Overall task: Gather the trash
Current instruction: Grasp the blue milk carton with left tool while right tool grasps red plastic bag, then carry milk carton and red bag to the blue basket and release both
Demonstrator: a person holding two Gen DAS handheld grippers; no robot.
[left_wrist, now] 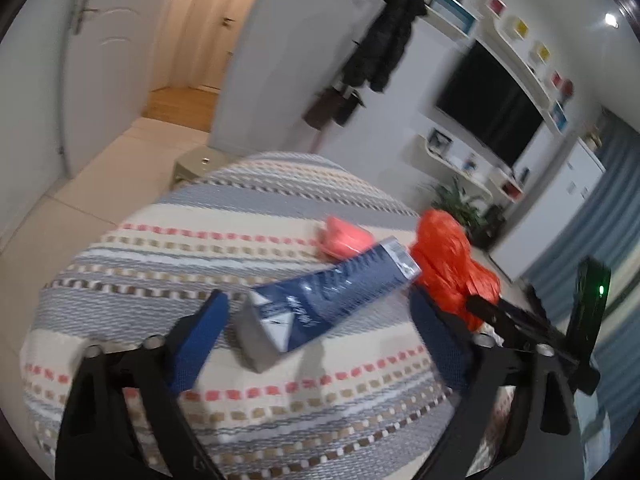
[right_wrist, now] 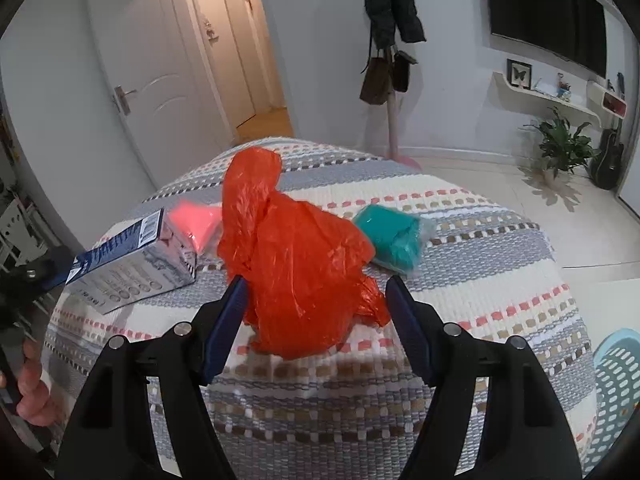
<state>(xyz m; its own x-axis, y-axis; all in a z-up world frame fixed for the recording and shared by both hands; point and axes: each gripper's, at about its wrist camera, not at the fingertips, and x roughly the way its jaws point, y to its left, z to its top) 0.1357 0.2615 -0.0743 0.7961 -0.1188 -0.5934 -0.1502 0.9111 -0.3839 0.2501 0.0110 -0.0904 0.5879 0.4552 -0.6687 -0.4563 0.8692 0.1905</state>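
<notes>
I found both claws standing open w/ nothing gripped. My left claw [left_wrist: 316,332] straddled the blue box [left_wrist: 320,304], which lay tilted on the striped cloth [left_wrist: 160,248]; I could see gaps on both sides, pads not pressing. My right claw [right_wrist: 314,320] framed the orange bag [right_wrist: 296,264]; its left pad sat v. close to the plastic, but I couldn't tell if it touched. A pink packet [right_wrist: 196,226] lay just behind the box, and a teal packet [right_wrist: 390,240] sat beside the bag. A pale blue basket [right_wrist: 618,376] showed at the right edge, prob. the drop point. Risks, as I judged them: the box sat skewed to the pads, so closing could pinch a corner and twist it free; the bag is slack, so the pads might catch only a fold and slip; the claws worked close together, approx. side by side, so a clash was possible.
</notes>
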